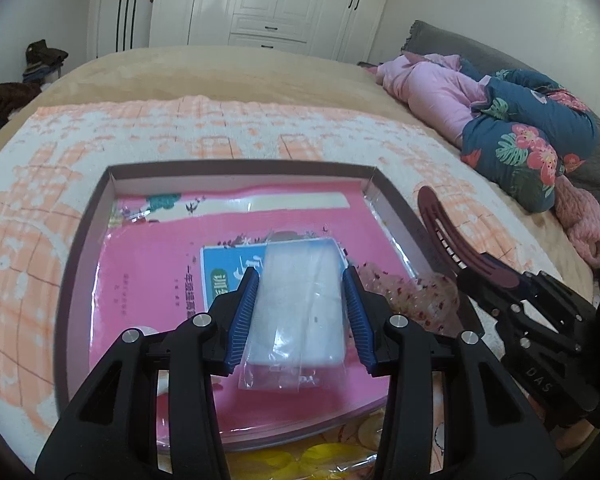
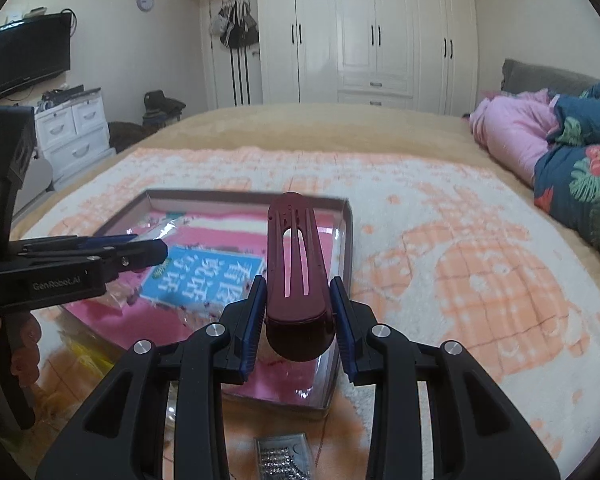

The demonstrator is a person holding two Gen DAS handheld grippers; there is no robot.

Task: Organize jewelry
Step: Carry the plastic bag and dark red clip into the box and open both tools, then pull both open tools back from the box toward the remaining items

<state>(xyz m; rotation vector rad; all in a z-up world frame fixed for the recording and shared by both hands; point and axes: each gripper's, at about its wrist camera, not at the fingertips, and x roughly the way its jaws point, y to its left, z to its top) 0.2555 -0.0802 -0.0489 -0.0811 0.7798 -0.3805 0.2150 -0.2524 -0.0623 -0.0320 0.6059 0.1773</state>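
My left gripper is shut on a clear plastic bag with a white pad inside. It hangs over a shallow cardboard box that holds a pink book with a blue label. My right gripper is shut on a dark red slotted hair clip, which points forward over the box's right rim. In the left wrist view the hair clip and right gripper sit just right of the box. In the right wrist view the left gripper reaches in from the left.
The box lies on an orange-and-white towel spread over a tan bed. Pink and floral bedding is piled at the right. A rhinestone piece lies at the near edge, and yellow packaging sits before the box. A hand holds the left gripper.
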